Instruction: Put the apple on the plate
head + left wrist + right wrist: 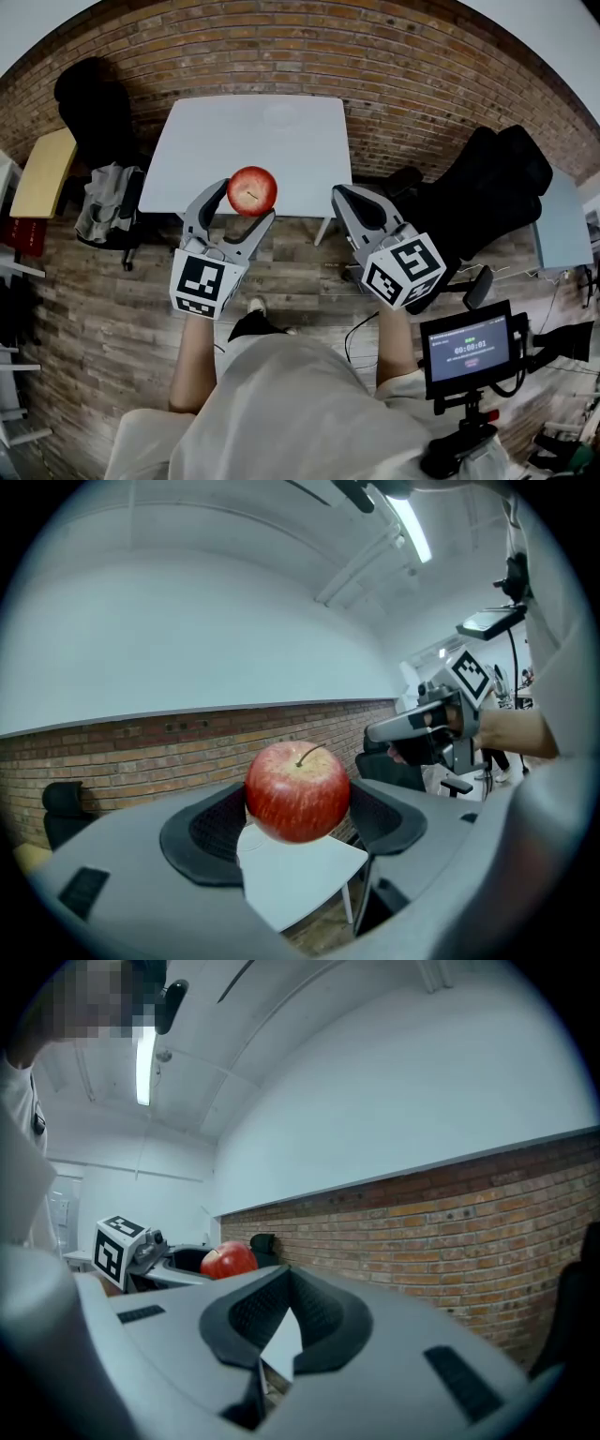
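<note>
A red apple (252, 190) with a short stem is held between the pads of my left gripper (248, 202), which is shut on it. It hangs in the air over the near edge of the white table (202, 169). In the left gripper view the apple (298, 794) fills the gap between the black pads (214, 827). A faint round white plate (281, 114) lies far back on the table. My right gripper (343, 194) hovers to the right of the apple, shut and empty. From the right gripper view the apple (228, 1260) shows off to the left.
A black chair draped with grey cloth (108, 211) stands left of the table, beside a yellow tabletop (42, 173). A black chair (487, 187) and a pale blue table (562, 225) stand at the right. A small monitor on a stand (469, 352) sits at lower right. The floor is wood planks.
</note>
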Tool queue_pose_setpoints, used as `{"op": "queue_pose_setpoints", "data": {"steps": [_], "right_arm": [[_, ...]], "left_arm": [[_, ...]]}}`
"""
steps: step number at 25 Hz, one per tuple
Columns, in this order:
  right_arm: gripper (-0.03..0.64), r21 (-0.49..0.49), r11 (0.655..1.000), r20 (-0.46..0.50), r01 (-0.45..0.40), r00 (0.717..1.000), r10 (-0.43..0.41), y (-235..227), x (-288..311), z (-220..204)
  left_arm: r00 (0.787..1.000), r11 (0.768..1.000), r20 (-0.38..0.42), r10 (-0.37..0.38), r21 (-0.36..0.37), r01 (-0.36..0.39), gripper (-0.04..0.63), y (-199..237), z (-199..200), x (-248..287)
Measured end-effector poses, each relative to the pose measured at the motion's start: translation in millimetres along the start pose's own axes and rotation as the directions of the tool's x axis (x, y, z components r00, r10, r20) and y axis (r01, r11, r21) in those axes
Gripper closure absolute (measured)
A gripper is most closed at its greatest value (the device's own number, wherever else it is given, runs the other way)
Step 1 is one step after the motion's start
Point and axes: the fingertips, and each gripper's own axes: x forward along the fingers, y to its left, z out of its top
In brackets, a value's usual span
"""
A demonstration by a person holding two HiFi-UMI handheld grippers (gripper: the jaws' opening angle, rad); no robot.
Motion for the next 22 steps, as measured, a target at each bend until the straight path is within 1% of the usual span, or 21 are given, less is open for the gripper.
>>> {"op": "queue_pose_setpoints", "data": {"steps": [9, 18, 22], "right_arm": [[0.615, 0.019, 1.000, -0.014, -0.007, 1.000, 0.007, -13.7, 20.0, -12.8], [0.615, 0.029, 1.000, -0.032, -0.005, 0.999, 0.006, -45.7, 86.8, -14.6], [0.615, 0.044, 0.999, -0.042, -0.007, 0.999, 0.009, -61.3, 122.9, -15.7]], "left_arm": [[1.000, 1.000, -0.008, -0.018, -0.010, 0.018, 0.242, 8.9, -15.1, 21.1], [0.999, 0.999, -0.008, -0.036, -0.020, 0.035, 0.242, 62.9, -28.3, 70.9], [0.999, 0.999, -0.017, -0.045, -0.024, 0.045, 0.242, 93.6, -37.2, 98.2]]}}
